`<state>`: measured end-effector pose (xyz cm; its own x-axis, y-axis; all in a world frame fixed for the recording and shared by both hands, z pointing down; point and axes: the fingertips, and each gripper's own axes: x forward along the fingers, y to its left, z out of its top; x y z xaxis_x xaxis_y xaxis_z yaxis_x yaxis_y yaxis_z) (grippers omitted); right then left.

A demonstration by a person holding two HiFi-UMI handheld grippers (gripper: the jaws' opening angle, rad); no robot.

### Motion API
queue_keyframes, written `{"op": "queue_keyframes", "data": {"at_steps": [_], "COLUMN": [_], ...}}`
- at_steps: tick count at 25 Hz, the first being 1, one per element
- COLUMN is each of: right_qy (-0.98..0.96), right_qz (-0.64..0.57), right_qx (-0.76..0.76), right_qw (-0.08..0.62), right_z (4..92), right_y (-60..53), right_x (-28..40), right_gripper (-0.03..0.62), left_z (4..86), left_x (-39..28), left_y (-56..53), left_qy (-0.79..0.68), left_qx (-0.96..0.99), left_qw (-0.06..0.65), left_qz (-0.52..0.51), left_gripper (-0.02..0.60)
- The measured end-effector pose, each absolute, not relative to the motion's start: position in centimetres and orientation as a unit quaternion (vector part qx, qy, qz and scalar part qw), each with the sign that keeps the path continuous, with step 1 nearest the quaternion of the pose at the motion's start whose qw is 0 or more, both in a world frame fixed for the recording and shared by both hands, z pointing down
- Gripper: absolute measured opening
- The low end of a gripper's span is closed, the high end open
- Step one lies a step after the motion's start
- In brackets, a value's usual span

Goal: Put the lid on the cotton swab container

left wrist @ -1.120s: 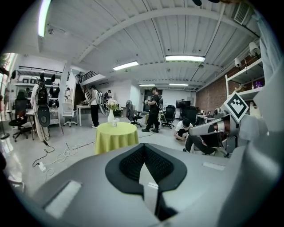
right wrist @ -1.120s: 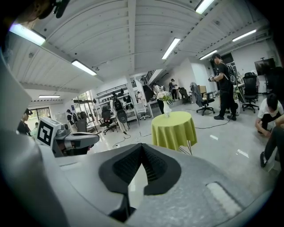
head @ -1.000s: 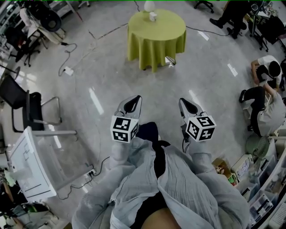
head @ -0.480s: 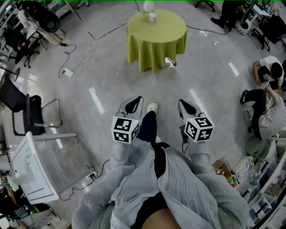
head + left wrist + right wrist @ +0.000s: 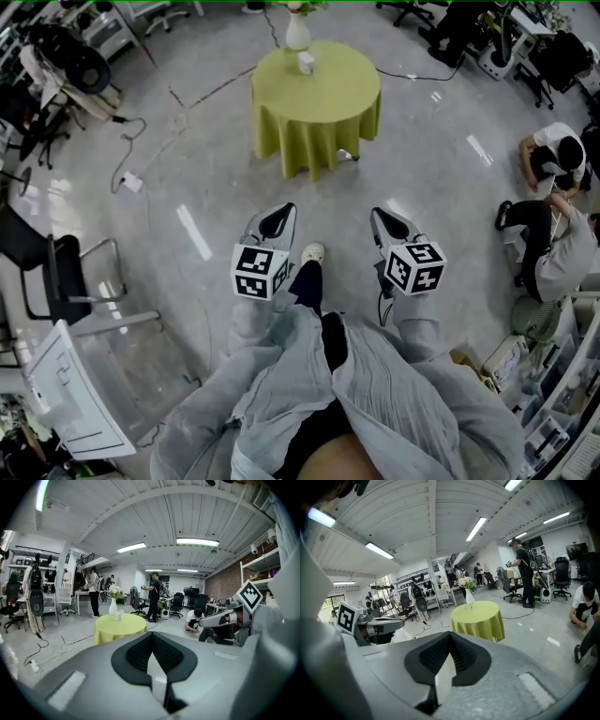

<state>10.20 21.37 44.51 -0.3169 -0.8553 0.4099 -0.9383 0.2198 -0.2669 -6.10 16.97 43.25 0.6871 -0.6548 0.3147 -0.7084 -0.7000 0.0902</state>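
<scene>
Approach stage, with nothing in hand and the work well ahead.

Left gripper [image 5: 279, 216]: carried at waist height ahead of the person's body, pointing forward over the floor [image 5: 187, 169]. In the left gripper view its fingers [image 5: 138, 651] are clenched tip to tip with nothing between them. Marker cube [image 5: 260, 271] faces up toward the head camera.

Right gripper [image 5: 387, 223]: level with the left one, apart from it, on the same heading. Its fingers [image 5: 461, 656] are likewise closed on each other and empty.

Shoe [image 5: 312, 252]: pale, on the floor between the two grippers, toe toward the worktop. Judged to be a step in that direction.

Worktop [image 5: 319, 103]: round, draped in yellow-green cloth, standing alone on open floor, well apart from both grippers. Both gripper views have it ahead of their tips.

Vase [image 5: 297, 33]: white, upright, holding flowers, near the worktop's far edge.

Cotton swab container [image 5: 306, 63]: small pale item just beside the vase, toward the person. It is too small to tell whether it is open. The lid cannot be made out in any view.

Bystander [image 5: 553, 150]: crouched on the floor far right, off the route.

Judgement: the fingers are shut because there is nothing to carry on the way over. The grippers are held low and forward, so they arrive ready and their cameras face the worktop. The task itself has not begun. It next calls for closing the gap, locating the lid, then opening one set of fingers to take it.
</scene>
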Motion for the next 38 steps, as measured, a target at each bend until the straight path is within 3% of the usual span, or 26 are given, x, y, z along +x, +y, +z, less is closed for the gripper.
{"op": "queue_keyframes", "data": {"at_steps": [38], "right_qy": [-0.759], "right_qz": [0.244], "right_qx": [0.597], "right_qw": [0.087], "right_z": [44.3], "right_y": [0.8], "right_x": [12.4], "right_gripper": [0.002], "left_z": [43.5], "left_x": [-4.2], "left_y": [-4.0], "left_qy": [-0.346], "left_qx": [0.921], "left_qw": [0.105], "left_qz": [0.144], "left_gripper": [0.018]}}
